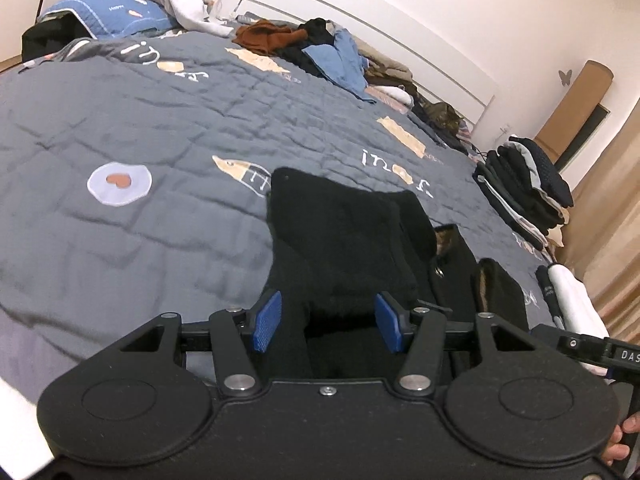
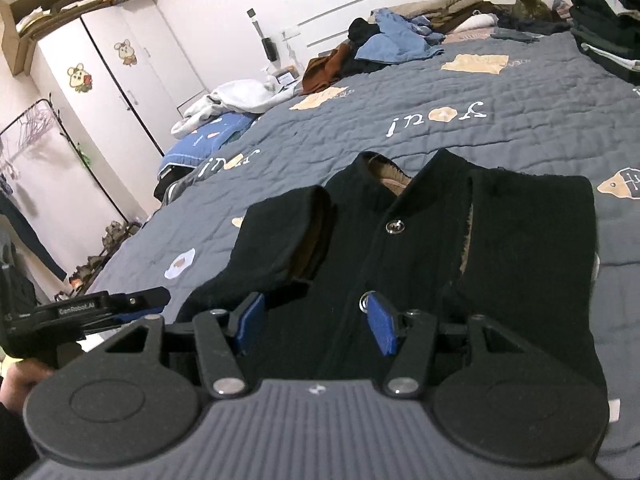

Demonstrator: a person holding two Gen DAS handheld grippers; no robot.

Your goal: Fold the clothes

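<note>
Clearly both tongs, left (image 1: 327, 322) and right (image 2: 316, 326), stand half open over the black vest (image 2: 420, 264), gripping nothing; it lies flat on the bed (image 2: 520, 120). I judge that if I pinch only the top layer, the fold drags crooked and bunches.

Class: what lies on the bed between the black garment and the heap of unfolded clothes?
Only bare grey quilt separates the black garment from the heap, seen in the right wrist view.

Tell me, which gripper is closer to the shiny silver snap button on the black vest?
Right. The right gripper hovers just below the silver snap button; the left gripper sits off to the button's left.
</note>
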